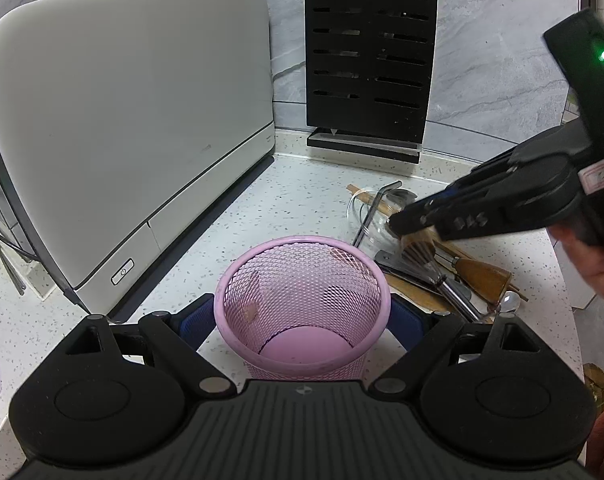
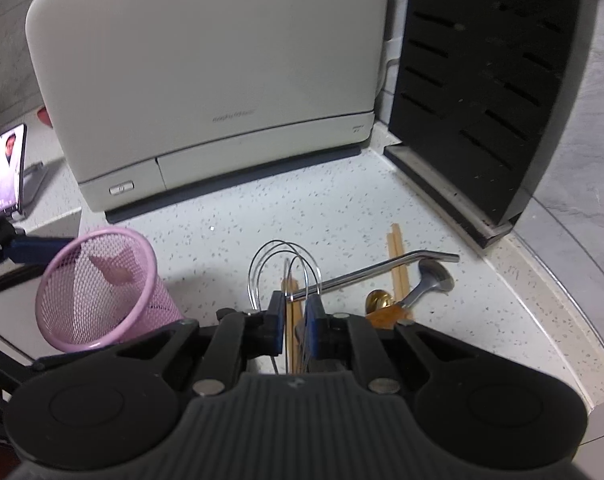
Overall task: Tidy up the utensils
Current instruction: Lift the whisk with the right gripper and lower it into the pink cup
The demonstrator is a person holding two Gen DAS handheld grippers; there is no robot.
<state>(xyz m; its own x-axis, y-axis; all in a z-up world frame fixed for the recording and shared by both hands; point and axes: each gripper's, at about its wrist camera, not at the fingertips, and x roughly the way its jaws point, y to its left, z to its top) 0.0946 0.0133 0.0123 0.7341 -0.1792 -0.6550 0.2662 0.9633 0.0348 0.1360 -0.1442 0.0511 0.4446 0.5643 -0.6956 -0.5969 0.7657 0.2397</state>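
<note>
Steel wire and little else, the whisk should lift light but springy, its loops apt to flex and slip; the handle end is the firmer hold. The right claw pinches it near the wires, above the utensil pile on the bench. The left claw clasps the pink mesh cup.
</note>
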